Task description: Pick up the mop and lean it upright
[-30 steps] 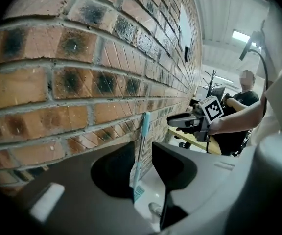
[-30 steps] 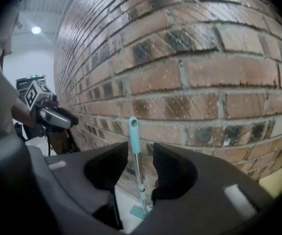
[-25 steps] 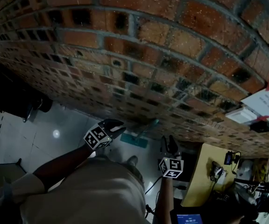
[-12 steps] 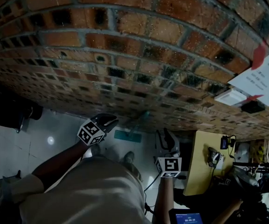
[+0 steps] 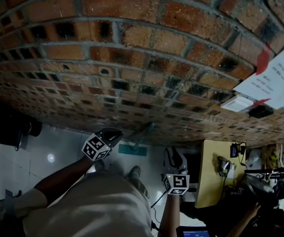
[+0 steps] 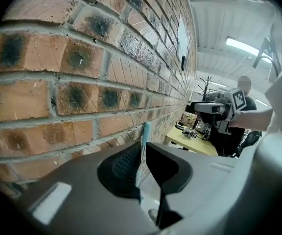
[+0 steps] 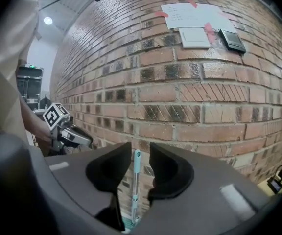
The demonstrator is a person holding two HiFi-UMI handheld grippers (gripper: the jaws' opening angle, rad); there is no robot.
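Note:
The mop (image 5: 142, 136) leans upright on the brick wall (image 5: 132, 43), its teal handle rising from the flat head (image 5: 132, 149) on the floor. My left gripper (image 5: 117, 132) hangs left of the handle, apart from it. Its jaws have just been closing to a narrow gap with nothing in it. Through that gap (image 6: 143, 147) the handle (image 6: 145, 133) shows further off. My right gripper (image 5: 174, 157) is right of the mop and open. Its jaws have just been closing too, and they frame (image 7: 140, 148) the distant handle (image 7: 135, 185).
A yellow table (image 5: 216, 177) with small devices stands at the right. Papers (image 5: 275, 78) are taped high on the wall. A dark cabinet (image 5: 4, 122) is at the left. Another person (image 5: 250, 211) sits at the lower right, and a cable runs across the pale floor.
The head view has swung further up the wall. The mop stays leaning on the bricks. The right gripper has shifted slightly; the left one holds its place.

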